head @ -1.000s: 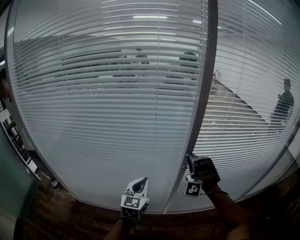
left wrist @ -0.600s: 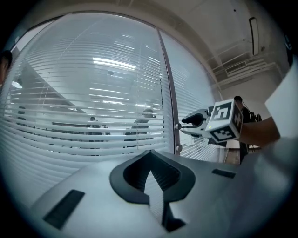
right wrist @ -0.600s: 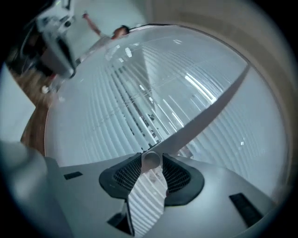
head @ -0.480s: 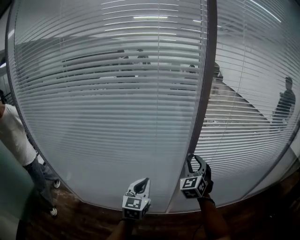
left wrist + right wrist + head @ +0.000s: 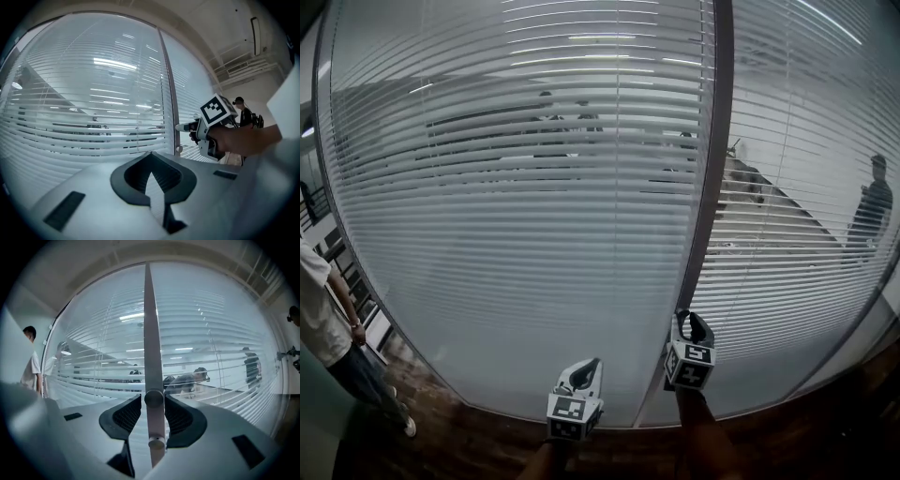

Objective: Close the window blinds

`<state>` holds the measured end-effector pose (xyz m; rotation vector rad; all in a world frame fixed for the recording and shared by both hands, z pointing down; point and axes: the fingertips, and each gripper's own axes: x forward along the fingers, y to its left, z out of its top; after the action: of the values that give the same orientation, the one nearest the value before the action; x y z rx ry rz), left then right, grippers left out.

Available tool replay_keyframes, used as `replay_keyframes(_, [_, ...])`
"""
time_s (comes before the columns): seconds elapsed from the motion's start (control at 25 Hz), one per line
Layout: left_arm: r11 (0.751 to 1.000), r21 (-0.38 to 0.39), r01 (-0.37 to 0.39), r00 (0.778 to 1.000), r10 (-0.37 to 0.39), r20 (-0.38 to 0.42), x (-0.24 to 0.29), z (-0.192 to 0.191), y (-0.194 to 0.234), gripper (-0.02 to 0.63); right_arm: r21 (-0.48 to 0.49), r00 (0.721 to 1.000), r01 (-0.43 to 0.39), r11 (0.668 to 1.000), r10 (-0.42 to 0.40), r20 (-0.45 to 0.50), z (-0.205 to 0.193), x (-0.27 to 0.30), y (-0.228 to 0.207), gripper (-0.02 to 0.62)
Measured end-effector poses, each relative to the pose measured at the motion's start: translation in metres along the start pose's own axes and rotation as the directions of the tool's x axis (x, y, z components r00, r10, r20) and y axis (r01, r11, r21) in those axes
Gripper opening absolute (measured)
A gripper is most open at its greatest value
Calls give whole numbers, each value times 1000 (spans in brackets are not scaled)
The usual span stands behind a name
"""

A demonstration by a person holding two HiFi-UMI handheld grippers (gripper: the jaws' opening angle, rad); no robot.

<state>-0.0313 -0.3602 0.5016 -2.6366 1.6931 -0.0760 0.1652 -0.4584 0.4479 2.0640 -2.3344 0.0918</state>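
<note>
**Glazed partition with window blinds behind the glass, divided by a vertical frame post.** The blinds hang on both sides of the post and their slats run level. The slats are only partly tilted. In a band at mid-height left of the post, and over much of the pane right of it, figures in the room beyond show through.

The right gripper points level at the lower part of the post. In the right gripper view its jaws stand apart, one on each side of the post, with a round knob on the post between them. Narrow gaps separate the pads from the knob, and the jaws have just been opening. A second round fitting sits on the post just below the knob.

The left gripper is held just left of the post, near the right gripper but apart from it, and faces the blinds. Its jaw tips meet and nothing lies between them.

Well left of the post, at the edge of the head view, a person in a white shirt stands on a dark wooden floor.
</note>
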Motion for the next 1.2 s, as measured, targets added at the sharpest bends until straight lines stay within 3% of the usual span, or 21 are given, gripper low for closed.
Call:
replay_keyframes(0.16, [1000,-24,0,999,-1,-52,-3,0,-1,0,44,1000,24,999,-24,9,-1,6,-4,138])
replay_keyframes(0.4, [1000,-26,-10,999,8,-53,-5,1,3,1,51,1000,-2,999,1,22,-4,8,-5,127])
replay_keyframes(0.56, [999,-35,-8,998,6,-58,-3,-2,3,2,-100,999,-2,995,6,41,0,7,-3,127])
replay_keyframes(0.68, [999,-35,-2,998,0,-61,-2,-3,3,1,-272,999,3,962,10,46,0,7,2,127])
replay_keyframes(0.84, [1000,-27,3,998,-5,-65,-1,-3,5,2,-484,1000,2,875,11,23,2,6,8,127])
replay_keyframes(0.92, [1000,-26,4,997,-6,-71,-2,-5,6,2,-581,1000,7,814,7,21,-1,7,9,127])
replay_keyframes(1.08, [1000,-15,12,997,-13,-79,-4,-7,6,2,-754,1000,27,656,-19,19,-7,8,11,127])
replay_keyframes(1.2, [1000,-20,17,997,-18,-74,-4,-3,3,2,-856,999,46,515,-36,32,-4,4,11,127])
